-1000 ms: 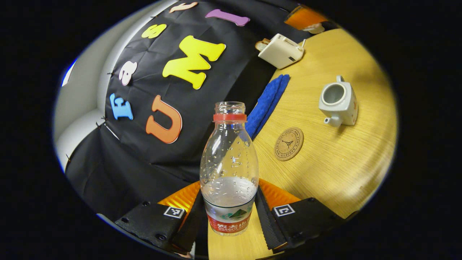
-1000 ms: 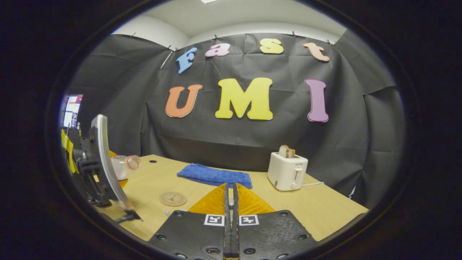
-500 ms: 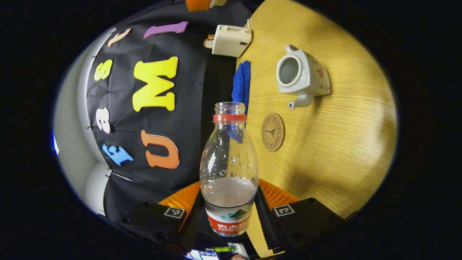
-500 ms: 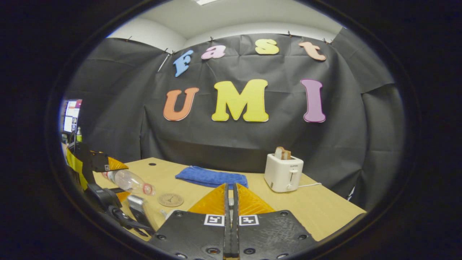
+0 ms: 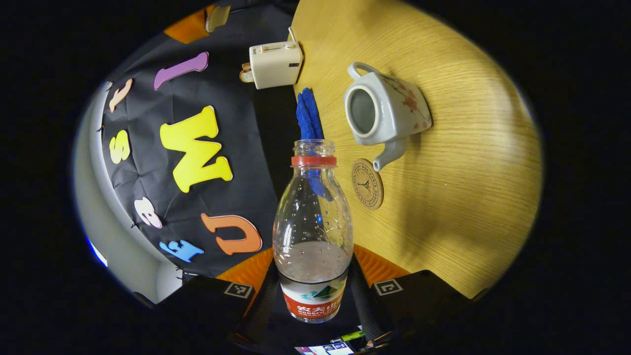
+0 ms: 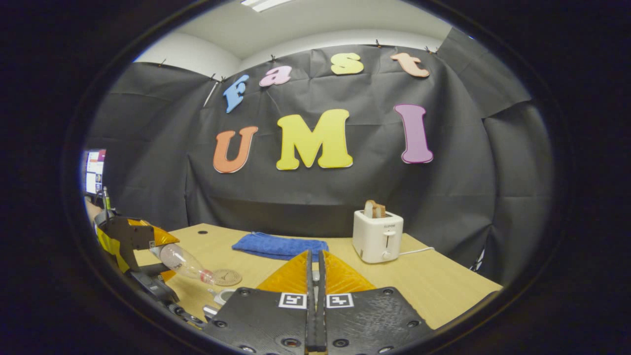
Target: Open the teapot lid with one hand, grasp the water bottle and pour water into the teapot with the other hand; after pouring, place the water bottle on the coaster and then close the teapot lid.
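My left gripper (image 5: 313, 291) is shut on a clear, capless water bottle (image 5: 313, 231) with a red neck ring and a little water in it. Its mouth points near the white floral teapot (image 5: 389, 108), which stands lidless on the wooden table. A round cork coaster (image 5: 367, 184) lies beside the teapot's spout. In the right gripper view the bottle (image 6: 185, 262) leans mouth-down toward the teapot rim (image 6: 223, 295) and the coaster (image 6: 227, 277). My right gripper (image 6: 314, 256) is closed; in the left gripper view a pale lid (image 5: 216, 17) sits at its tip.
A blue folded towel (image 5: 308, 116) lies at the back of the table (image 5: 468, 187), with a white toaster (image 5: 275, 64) holding toast beside it. A monitor (image 6: 93, 170) glows at the far left. Bare wood stretches right of the teapot.
The left gripper has rolled further and moved closer to the teapot, tipping the bottle mouth-down. The right gripper has shifted slightly, staying closed.
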The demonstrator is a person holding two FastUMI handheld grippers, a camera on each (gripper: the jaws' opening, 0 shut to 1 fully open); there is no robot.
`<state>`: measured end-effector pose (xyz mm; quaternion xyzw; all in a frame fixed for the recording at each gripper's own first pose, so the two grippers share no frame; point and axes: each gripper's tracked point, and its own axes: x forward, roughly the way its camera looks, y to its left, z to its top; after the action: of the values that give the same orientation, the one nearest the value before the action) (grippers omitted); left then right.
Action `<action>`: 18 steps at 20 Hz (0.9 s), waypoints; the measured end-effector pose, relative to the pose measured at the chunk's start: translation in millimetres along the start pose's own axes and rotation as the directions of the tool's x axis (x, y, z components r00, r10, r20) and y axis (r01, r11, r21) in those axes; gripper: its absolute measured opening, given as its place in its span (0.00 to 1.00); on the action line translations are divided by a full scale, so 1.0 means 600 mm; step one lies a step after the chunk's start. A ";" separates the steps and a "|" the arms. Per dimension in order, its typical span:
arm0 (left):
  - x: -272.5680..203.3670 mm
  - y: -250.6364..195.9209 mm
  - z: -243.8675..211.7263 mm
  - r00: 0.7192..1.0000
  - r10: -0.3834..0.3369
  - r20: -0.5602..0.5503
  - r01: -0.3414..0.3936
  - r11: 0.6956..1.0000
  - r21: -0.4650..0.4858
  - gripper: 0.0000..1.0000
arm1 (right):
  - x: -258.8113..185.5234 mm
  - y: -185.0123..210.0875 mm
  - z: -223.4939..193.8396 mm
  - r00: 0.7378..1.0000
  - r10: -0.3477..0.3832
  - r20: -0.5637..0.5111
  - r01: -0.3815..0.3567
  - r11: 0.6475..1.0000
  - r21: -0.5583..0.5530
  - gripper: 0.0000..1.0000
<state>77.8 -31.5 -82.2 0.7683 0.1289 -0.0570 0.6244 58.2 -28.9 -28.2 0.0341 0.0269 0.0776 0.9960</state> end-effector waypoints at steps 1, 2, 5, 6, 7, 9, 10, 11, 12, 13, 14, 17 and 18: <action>-0.002 0.002 0.005 1.000 0.006 0.002 -0.006 1.000 0.015 0.74 | -0.001 -0.003 0.002 1.000 -0.002 0.002 0.002 1.000 0.001 0.00; -0.003 0.002 0.009 1.000 0.008 0.003 -0.008 1.000 0.025 0.74 | -0.001 -0.007 0.002 1.000 -0.005 0.004 0.005 1.000 0.002 0.00; -0.004 0.006 0.013 1.000 0.008 0.001 -0.008 0.999 0.047 0.74 | -0.001 -0.016 0.004 1.000 -0.012 0.006 0.012 1.000 0.010 0.00; -0.004 0.005 0.012 1.000 0.006 -0.003 -0.006 0.999 0.051 0.74 | -0.002 -0.017 0.004 1.000 -0.012 0.007 0.012 1.000 0.012 0.00; -0.003 0.006 0.013 1.000 0.006 -0.005 -0.006 0.998 0.055 0.74 | -0.001 -0.019 0.005 1.000 -0.013 0.007 0.013 1.000 0.014 0.00; -0.003 0.008 0.012 1.000 0.018 -0.013 -0.017 0.998 0.068 0.74 | 0.000 -0.020 0.004 1.000 -0.015 0.006 0.014 1.000 0.016 0.00; -0.002 0.007 0.013 1.000 0.018 -0.013 -0.017 0.997 0.074 0.74 | 0.000 -0.020 0.002 1.000 -0.014 0.005 0.013 1.000 0.015 0.00; -0.001 0.007 0.014 1.000 0.018 -0.014 -0.017 0.996 0.083 0.74 | 0.001 -0.019 0.002 1.000 -0.013 0.005 0.013 1.000 0.014 0.00; -0.002 0.008 0.014 1.000 0.019 -0.015 -0.017 0.995 0.095 0.74 | -0.001 -0.018 0.002 1.000 -0.012 0.005 0.012 1.000 0.013 0.00; -0.002 0.010 0.017 1.000 0.020 -0.012 -0.018 0.994 0.110 0.74 | -0.002 -0.017 0.003 1.000 -0.010 0.005 0.010 1.000 0.012 0.00; -0.001 0.011 0.016 1.000 0.022 -0.014 -0.020 0.992 0.122 0.74 | 0.001 -0.016 0.002 1.000 -0.010 0.004 0.010 1.000 0.010 0.00; 0.000 0.017 0.016 0.999 0.033 -0.029 -0.028 0.986 0.164 0.74 | -0.002 -0.015 0.001 1.000 -0.006 0.005 0.006 1.000 0.008 0.00; 0.001 0.019 0.016 0.999 0.040 -0.031 -0.034 0.983 0.179 0.74 | -0.001 -0.015 0.002 1.000 -0.007 0.005 0.007 1.000 0.006 0.00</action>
<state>82.1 -42.9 -73.7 0.8242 0.1197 -0.0436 0.5518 59.1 -38.0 -27.6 0.0374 0.0248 0.0740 0.9962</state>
